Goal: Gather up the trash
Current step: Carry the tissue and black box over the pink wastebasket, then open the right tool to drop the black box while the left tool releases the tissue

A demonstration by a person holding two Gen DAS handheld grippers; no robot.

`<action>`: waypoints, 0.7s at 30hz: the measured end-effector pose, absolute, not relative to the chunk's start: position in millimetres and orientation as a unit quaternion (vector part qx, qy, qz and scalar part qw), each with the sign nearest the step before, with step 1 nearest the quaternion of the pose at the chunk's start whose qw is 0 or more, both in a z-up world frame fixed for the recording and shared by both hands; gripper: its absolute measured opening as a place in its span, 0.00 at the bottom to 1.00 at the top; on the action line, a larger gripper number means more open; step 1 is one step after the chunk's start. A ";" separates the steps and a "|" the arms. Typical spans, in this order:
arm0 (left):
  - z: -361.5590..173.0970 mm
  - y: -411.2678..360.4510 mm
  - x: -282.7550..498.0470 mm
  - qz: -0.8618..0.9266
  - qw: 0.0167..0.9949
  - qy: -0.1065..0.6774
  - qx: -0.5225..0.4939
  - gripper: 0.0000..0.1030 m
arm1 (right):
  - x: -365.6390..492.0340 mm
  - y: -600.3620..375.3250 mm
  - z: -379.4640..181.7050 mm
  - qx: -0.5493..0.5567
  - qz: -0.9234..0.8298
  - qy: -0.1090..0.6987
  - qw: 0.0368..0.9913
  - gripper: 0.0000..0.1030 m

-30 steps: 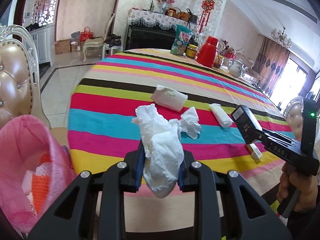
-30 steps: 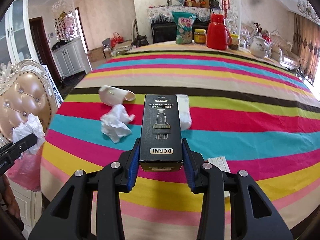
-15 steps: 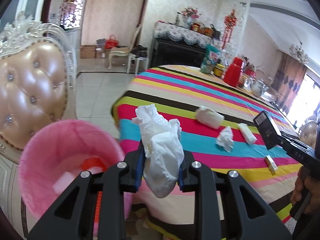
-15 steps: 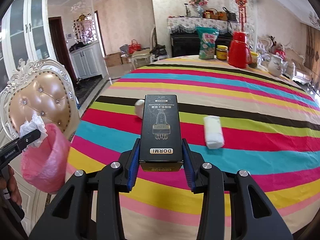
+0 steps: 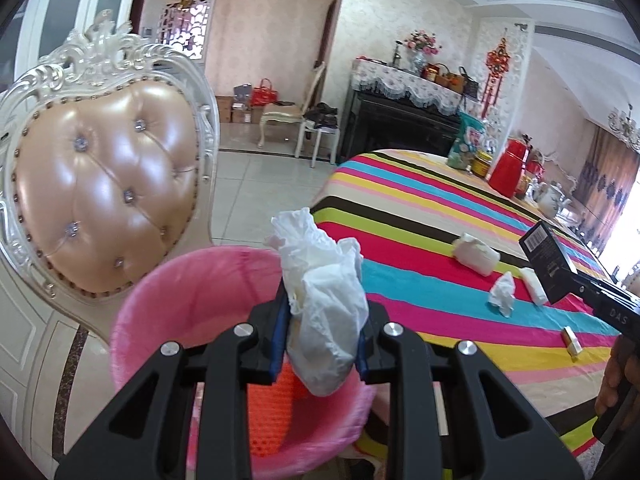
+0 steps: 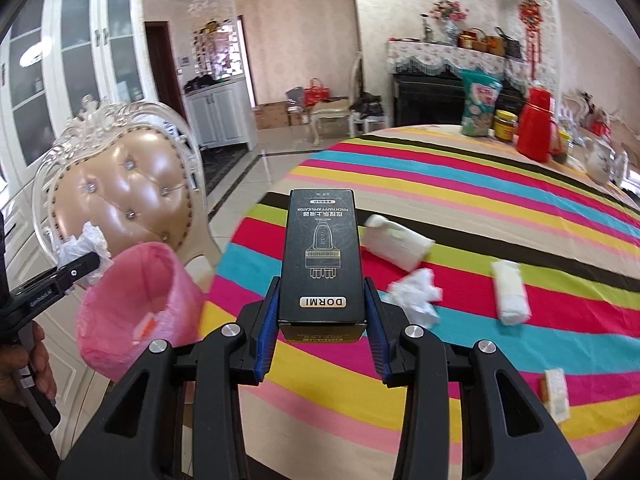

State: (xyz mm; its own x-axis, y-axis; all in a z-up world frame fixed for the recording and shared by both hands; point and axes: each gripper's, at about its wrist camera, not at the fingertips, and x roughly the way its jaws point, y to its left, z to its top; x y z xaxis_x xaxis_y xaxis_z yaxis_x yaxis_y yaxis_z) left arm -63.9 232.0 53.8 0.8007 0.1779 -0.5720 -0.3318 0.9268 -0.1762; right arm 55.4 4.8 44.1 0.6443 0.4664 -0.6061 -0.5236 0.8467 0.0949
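My left gripper [image 5: 322, 334] is shut on a crumpled white tissue wad [image 5: 324, 296] and hangs over the rim of a pink-lined trash bin [image 5: 180, 292]. An orange mesh piece [image 5: 272, 408] lies inside the bin. My right gripper [image 6: 322, 312] is shut on a black DORMI box [image 6: 322, 256], held above the near edge of the striped table [image 6: 480, 184]. From the right wrist view, the bin [image 6: 136, 312] stands left of the table, with the left gripper [image 6: 86, 262] and its tissue above it. A crumpled tissue [image 6: 416, 294], a white cup [image 6: 396, 244], a folded tissue [image 6: 510, 292] and a small carton [image 6: 556, 394] lie on the table.
A padded cream chair [image 5: 100, 188] stands right behind the bin. At the table's far end are a red thermos [image 6: 536, 126], a jar [image 6: 505, 125], a snack bag [image 6: 478, 104] and a teapot [image 6: 600, 162]. Tiled floor [image 5: 256, 184] opens beyond the chair. A hand [image 6: 32, 360] grips the left handle.
Both grippers swung left, away from the table's middle. The left one with its tissue came from above the tablecloth to above the pink bin. The right one kept its box and turned towards the bin.
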 end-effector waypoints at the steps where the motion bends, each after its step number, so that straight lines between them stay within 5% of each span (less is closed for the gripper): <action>1: 53.8 235.9 -66.0 0.140 0.939 0.285 -0.136 0.25 | 55.5 13.0 45.0 -0.047 0.280 0.321 0.903 0.37; 21: 50.7 294.2 -84.3 0.186 0.930 0.281 -0.148 0.27 | 32.3 154.0 32.5 -0.096 0.388 0.331 0.855 0.37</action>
State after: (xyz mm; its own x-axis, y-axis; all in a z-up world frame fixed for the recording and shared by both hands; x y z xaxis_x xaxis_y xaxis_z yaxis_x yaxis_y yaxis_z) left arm -84.3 294.2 50.7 0.7731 0.2621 -0.5775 -0.4284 0.8873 -0.1709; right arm 32.3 154.0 32.5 0.4793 0.5994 -0.6411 -0.7269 0.6805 0.0927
